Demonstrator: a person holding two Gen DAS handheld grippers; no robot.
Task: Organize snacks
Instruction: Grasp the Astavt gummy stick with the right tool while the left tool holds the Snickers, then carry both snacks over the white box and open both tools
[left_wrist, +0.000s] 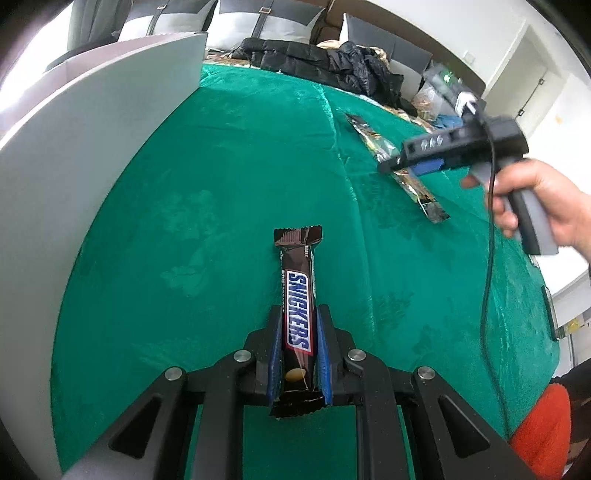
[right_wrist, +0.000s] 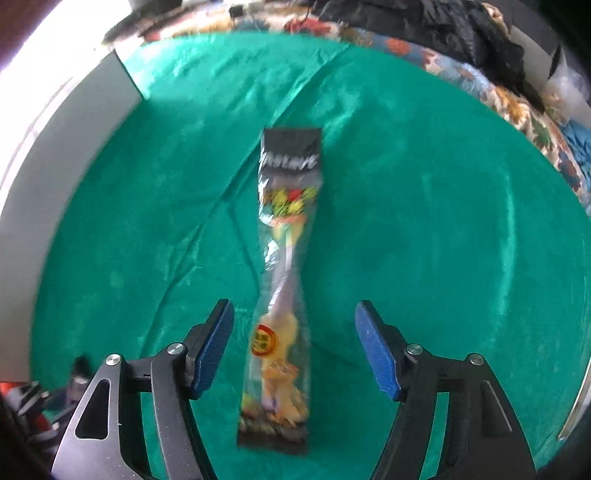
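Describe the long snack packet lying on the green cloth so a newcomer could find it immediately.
Start at the green cloth covering the table. The long snack packet lies flat between the open right tongs. Unlike the brown Snickers bar, it is clear, with black ends and yellow pieces inside.

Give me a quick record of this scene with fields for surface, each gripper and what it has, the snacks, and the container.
surface: green cloth
left gripper: shut on the Snickers bar, held lengthwise between its blue pads
right gripper: open, pads either side of the long snack packet, not pressing it
long snack packet: lying flat on the cloth, partly clear wrapper, dark ends
container: grey box at the cloth's left edge
background: black jacket beyond the cloth
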